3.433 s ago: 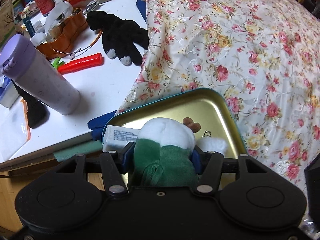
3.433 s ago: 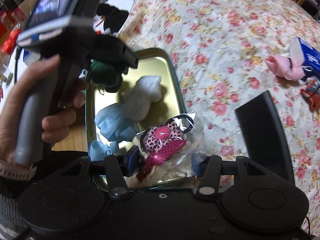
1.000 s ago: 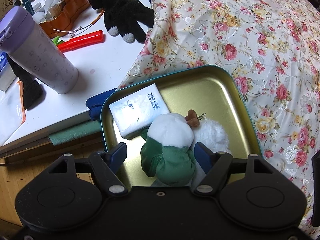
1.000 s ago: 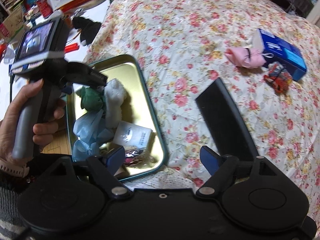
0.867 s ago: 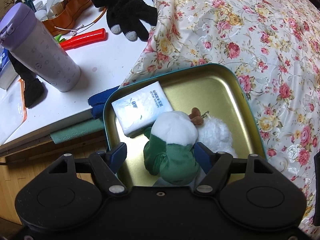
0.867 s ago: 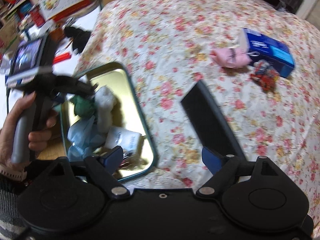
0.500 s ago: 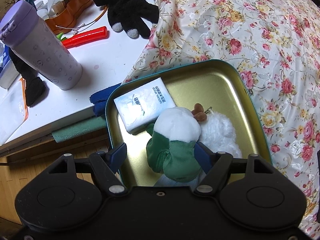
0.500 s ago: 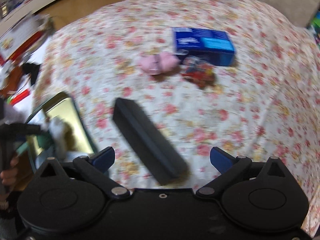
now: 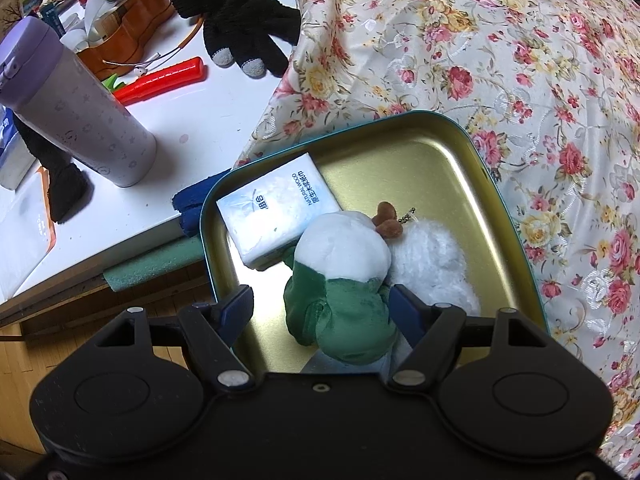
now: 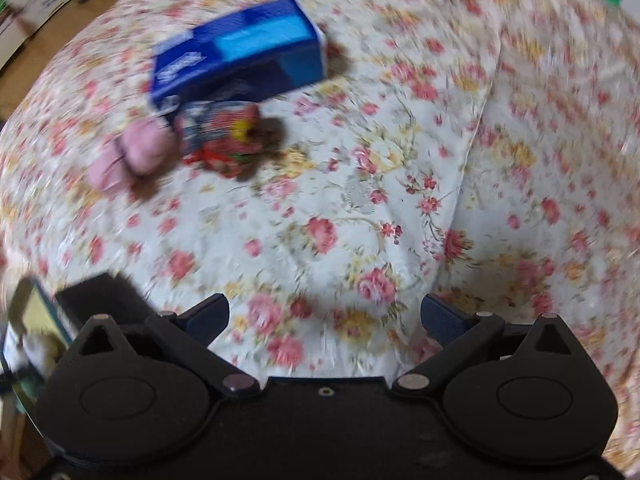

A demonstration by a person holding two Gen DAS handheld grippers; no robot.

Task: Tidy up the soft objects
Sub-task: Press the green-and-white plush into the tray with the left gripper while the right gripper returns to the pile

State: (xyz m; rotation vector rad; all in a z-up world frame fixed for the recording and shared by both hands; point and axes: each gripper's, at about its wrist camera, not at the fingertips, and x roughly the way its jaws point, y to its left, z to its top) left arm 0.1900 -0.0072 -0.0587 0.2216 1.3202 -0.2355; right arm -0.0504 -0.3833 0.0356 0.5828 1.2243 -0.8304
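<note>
A gold tin tray (image 9: 420,168) with a teal rim holds a white tissue pack (image 9: 276,208), a green-and-white plush (image 9: 344,248) and a fluffy white plush (image 9: 436,264). My left gripper (image 9: 322,302) hangs over the tray, open, its fingers either side of the green plush with a gap on the left. In the blurred right wrist view, my right gripper (image 10: 324,312) stands wide open over the floral cloth, with nothing between its fingers. Ahead of it lie a pink soft bundle (image 10: 136,152) and a red patterned soft toy (image 10: 224,136).
A blue box (image 10: 240,52) lies behind the two soft things. A black box (image 10: 100,292) sits by the tray's edge (image 10: 32,312). On the white table (image 9: 208,112) stand a purple bottle (image 9: 76,108), a black glove (image 9: 240,28) and a red tool (image 9: 160,80).
My right gripper let go of the bagged item in the tray, opened wide and swung right across the cloth toward the blue box. My left gripper released the green plush, then stayed still.
</note>
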